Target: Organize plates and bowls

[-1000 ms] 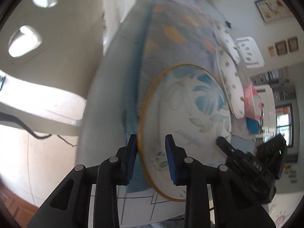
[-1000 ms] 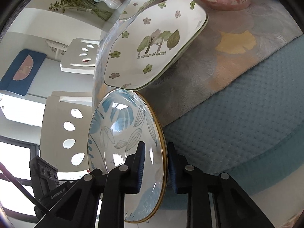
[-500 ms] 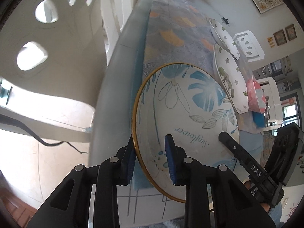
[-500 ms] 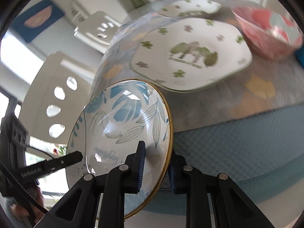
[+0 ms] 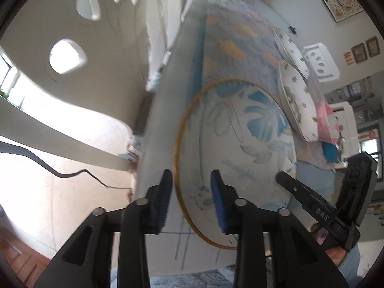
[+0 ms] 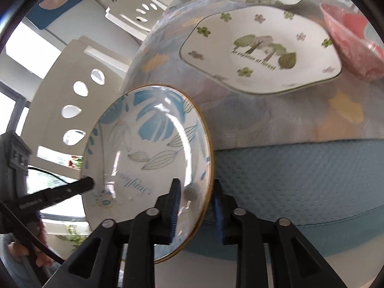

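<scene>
A table under a leaf-patterned cloth (image 6: 276,117) and a quilted blue mat (image 6: 300,180) fills the frame's right, white chairs (image 6: 79,91) at left. Both the left gripper (image 5: 190,200) and the right gripper (image 6: 195,212) are opening, jaws narrowly straddling opposite rims of the gold-rimmed blue-leaf ceramic bowl (image 6: 153,148) at lower centre, which faces up.

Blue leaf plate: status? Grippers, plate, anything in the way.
Left gripper and right gripper both opening, rim of blue leaf plate between each pair of jaws. Plate at table edge. Square tree plate and pink bowl beyond.
</scene>
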A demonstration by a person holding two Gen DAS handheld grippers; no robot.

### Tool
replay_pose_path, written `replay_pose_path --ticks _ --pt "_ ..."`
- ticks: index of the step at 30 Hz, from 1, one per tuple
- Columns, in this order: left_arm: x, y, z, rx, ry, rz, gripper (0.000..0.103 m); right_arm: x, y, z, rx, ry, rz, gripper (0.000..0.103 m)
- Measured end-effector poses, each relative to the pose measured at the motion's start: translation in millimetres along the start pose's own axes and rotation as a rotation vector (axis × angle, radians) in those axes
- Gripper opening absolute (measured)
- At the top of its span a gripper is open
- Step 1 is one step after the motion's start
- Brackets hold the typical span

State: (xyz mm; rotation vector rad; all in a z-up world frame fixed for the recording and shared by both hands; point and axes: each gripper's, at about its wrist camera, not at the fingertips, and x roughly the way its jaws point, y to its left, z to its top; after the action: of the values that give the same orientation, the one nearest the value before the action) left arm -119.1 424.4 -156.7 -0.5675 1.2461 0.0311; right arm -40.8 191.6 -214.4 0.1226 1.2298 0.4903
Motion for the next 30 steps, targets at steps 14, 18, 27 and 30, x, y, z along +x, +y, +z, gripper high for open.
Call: replay_pose_path --ticks 14,18,27,30 --pt "-9.1 -59.6 43.6 0.241 -0.077 0.108 0.064 -52.6 -24.4 19.0 0.036 -0.187 -0.098 0.065" --pt "1.1 -93.7 61.8 0.325 -0.067 0.090 0.064 -64.8 -42.6 27.7 0.104 -0.210 -0.080 0.067" --pt "34.7 -172.6 108.3 0.470 0.038 -0.046 0.064 -73.3 -93.0 57.7 0.341 -0.236 0.018 0.067" --pt "66.8 -188.8 124.1 0.495 0.112 -0.058 0.063 -67.1 -99.6 63.1 0.351 -0.231 0.013 0.067"
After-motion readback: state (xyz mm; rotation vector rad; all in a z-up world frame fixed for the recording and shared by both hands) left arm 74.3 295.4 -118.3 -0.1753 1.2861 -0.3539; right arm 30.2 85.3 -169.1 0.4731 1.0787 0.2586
